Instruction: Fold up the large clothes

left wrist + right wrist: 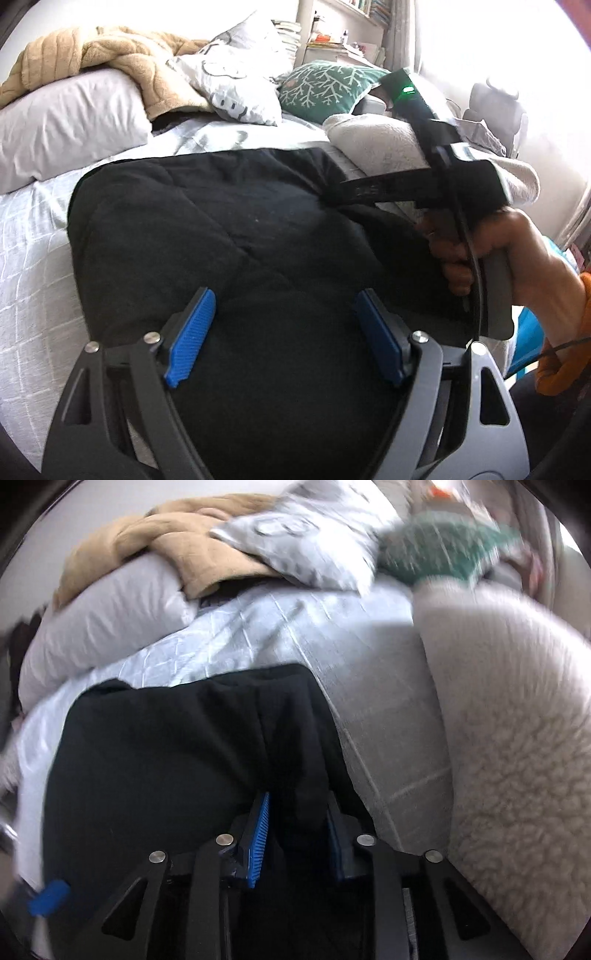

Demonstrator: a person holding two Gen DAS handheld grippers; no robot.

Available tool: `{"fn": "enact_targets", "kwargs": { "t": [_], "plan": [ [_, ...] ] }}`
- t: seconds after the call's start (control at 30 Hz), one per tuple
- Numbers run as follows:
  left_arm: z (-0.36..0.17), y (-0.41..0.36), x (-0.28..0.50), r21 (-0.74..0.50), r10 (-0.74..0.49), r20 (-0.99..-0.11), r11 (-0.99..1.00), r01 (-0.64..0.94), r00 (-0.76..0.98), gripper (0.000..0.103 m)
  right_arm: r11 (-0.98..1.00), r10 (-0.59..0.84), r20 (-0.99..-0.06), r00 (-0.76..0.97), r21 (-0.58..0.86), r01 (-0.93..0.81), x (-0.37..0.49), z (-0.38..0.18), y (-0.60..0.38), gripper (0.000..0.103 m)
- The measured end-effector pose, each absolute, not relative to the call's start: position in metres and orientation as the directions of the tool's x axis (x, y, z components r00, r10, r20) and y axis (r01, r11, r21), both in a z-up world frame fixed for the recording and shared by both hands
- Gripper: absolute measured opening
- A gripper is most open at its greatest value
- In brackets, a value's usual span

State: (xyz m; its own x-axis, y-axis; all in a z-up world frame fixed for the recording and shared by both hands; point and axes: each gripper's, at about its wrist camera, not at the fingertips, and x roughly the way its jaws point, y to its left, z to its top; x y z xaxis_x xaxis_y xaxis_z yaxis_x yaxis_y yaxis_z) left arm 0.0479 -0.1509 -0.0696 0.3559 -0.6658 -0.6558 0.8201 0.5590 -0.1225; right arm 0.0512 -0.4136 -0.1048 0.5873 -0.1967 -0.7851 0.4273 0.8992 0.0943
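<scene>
While left view shows hand (476, 251), right view shows fleece (517, 738).

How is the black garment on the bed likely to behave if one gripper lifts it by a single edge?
The black garment would probably go floppy and drape, since it already lies in soft creases and folds. It looks thick and broad, so likely heavy for one grip. Its matte cloth seems unlikely to slip from the ribbed blue fingers of the right gripper.

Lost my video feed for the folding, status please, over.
Left tongs open, empty, over the black garment. Right tongs have a fold of it between the pads; grip not confirmed. White fleece blanket lies close on the garment's right.
</scene>
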Motion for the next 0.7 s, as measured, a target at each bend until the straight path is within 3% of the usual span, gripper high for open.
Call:
{"fn": "enact_targets", "kwargs": {
  "t": [0.07,0.2,0.33,0.5,0.6,0.7],
  "plan": [
    [-0.057,-0.145,0.056,-0.118,-0.649,-0.661,0.585,0.802,0.377,0.079,0.909,-0.19,-0.765,0.616,0.099,0.404,0.043,-0.089,-0.41,0.044],
    [-0.031,-0.134,0.087,-0.091,-0.609,-0.626,0.677,0.73,0.487,0.079,0.898,-0.176,-0.67,0.721,0.19,0.396,0.023,-0.048,-0.42,0.044],
    [-0.03,-0.15,0.144,-0.072,-0.516,-0.658,0.768,0.636,0.548,0.079,0.879,-0.128,-0.602,0.788,0.299,0.371,0.032,-0.029,-0.425,0.044],
    [-0.075,-0.179,0.199,0.046,-0.332,-0.747,0.839,0.542,0.576,0.077,0.888,-0.095,-0.693,0.715,0.265,0.376,0.079,-0.072,-0.418,0.031],
    [-0.111,-0.187,0.226,-0.003,-0.291,-0.828,0.857,0.516,0.479,0.078,0.862,-0.098,-0.744,0.661,0.269,0.43,0.092,-0.105,-0.431,0.022],
    [-0.118,-0.194,0.233,0.01,-0.27,-0.84,0.86,0.51,0.471,0.081,0.827,-0.056,-0.758,0.65,0.329,0.455,0.098,-0.119,-0.447,0.022]
  ]
}}
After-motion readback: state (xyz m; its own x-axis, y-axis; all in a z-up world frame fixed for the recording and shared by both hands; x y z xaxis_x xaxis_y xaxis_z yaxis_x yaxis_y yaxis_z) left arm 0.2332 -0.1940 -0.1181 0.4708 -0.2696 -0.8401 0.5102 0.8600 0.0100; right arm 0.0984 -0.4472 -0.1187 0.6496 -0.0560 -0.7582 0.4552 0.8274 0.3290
